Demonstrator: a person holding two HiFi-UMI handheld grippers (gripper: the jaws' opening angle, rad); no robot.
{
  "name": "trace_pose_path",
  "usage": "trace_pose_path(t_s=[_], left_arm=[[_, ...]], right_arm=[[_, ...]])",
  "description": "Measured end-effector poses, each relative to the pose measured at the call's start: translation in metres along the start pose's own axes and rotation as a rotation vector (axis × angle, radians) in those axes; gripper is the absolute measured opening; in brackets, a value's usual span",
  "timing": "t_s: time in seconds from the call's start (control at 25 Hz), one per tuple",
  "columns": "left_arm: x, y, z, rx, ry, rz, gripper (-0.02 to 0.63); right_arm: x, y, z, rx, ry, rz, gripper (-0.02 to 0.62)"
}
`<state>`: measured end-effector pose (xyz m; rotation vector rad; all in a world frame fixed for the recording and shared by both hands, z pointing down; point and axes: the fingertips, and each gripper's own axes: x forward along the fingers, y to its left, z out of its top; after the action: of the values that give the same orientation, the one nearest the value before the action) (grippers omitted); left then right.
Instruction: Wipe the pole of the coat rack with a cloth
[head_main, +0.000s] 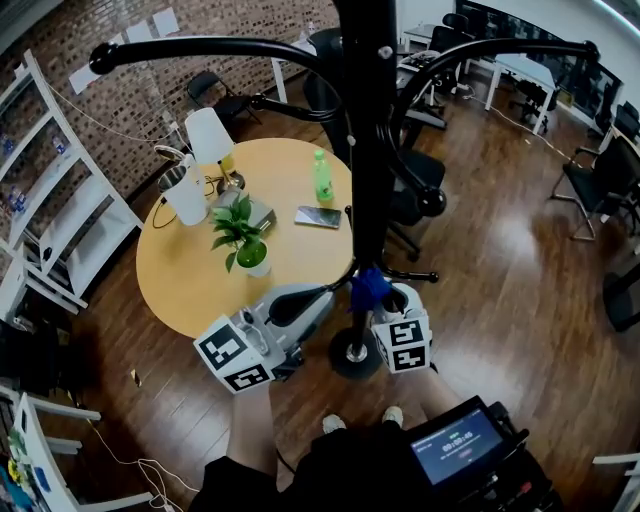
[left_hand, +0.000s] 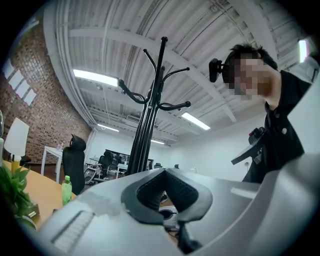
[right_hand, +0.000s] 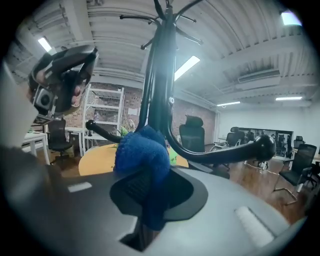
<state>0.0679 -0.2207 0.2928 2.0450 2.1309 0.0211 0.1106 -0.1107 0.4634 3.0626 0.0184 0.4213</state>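
Blue cloth (right_hand: 142, 152) pinched in our right tongs (right_hand: 150, 192) meets the pole (right_hand: 159, 90) ahead; the hook (right_hand: 220, 150) beside them could snag it loose. Our left tongs (left_hand: 165, 186) are pressed together, empty.

In the head view the pole (head_main: 370, 150) of the coat rack runs past the top edge, so its tip is cut off. At the pole's foot the round base (head_main: 342, 365) is partly covered by the right gripper (head_main: 376, 296). Against the pole, the blue cloth (right_hand: 142, 155) disappears at its lower end between that gripper's jaws. Left of the pole, the flat dark item (head_main: 318, 217) on the table (head_main: 190, 280) is too small to identify. Below the pole, print on the lit screen (head_main: 457, 444) is too small to read
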Motion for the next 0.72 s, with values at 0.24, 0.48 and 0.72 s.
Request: trace_pose_path(t_s=[0.24, 0.48, 0.72], left_arm=[[-0.004, -0.008, 0.010, 0.023, -0.013, 0.004, 0.000], [-0.004, -0.010, 0.029, 0.072, -0.039, -0.001, 0.000], [-0.006, -0.009, 0.046, 0.123, -0.060, -0.003, 0.000]], right_arm=[[-0.018, 0.024, 0.045, -0.030, -0.089, 0.060, 0.046], [-0.035, 0.009, 0.129, -0.015, -0.262, 0.051, 0.048], [-0.066, -0.004, 0.232, -0.012, -0.501, 0.049, 0.048]])
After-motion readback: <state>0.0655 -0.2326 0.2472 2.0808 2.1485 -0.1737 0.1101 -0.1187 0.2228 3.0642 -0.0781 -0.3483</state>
